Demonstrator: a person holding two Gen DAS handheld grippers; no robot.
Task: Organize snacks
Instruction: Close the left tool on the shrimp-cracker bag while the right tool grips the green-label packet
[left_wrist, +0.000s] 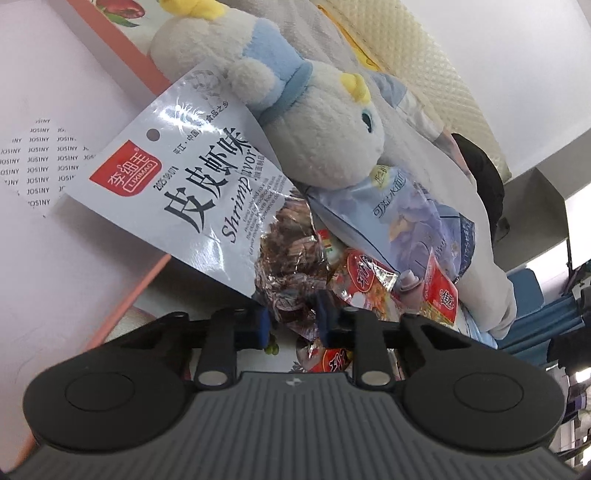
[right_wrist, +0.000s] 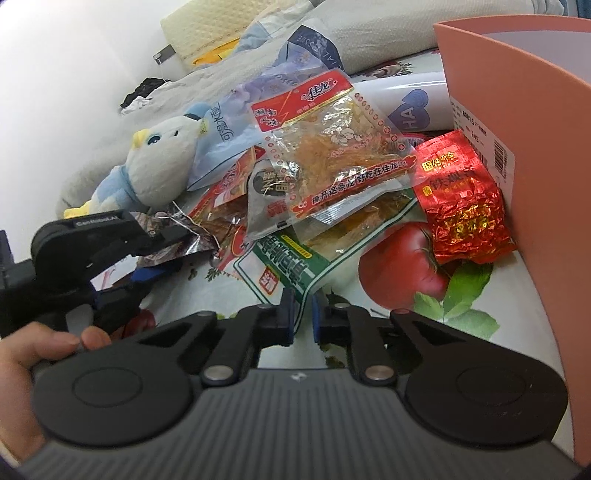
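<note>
The left gripper (left_wrist: 293, 317) is clamping the lower clear end of the white shrimp snack packet (left_wrist: 177, 192), its blue pads (left_wrist: 261, 323) pressing the crinkled film where the brown contents are showing, and the packet is tilting up and away from the fingers. Taking the plush toy (left_wrist: 325, 125) as the landmark, the packet is lying against the toy's near side, partly tucked under its blue arm, while the pale blue chip bag (left_wrist: 413, 218) is sitting just below the toy's head. Small red sachets (left_wrist: 364, 277) are piling beside that bag, close to the gripper's fingers. The salmon-edged box (left_wrist: 122, 51) is standing on the far side of the packet from the toy. In the right wrist view the right gripper (right_wrist: 303, 321) is holding its fingers nearly together, only a narrow slit showing between the blue pads, and whether the corner of the green-bordered packet (right_wrist: 291, 266) in front of them is actually pinched cannot be told. There the toy (right_wrist: 155, 166) is lying at the left of the snack heap, and the clear noodle snack bag (right_wrist: 332, 147) is resting on top of the heap, well to the toy's right. The red foil pouch (right_wrist: 461, 206) is leaning against the box wall (right_wrist: 535, 166), farther right still. The left gripper (right_wrist: 162, 240) is appearing just below the toy, gripped by a hand (right_wrist: 33, 354).
</note>
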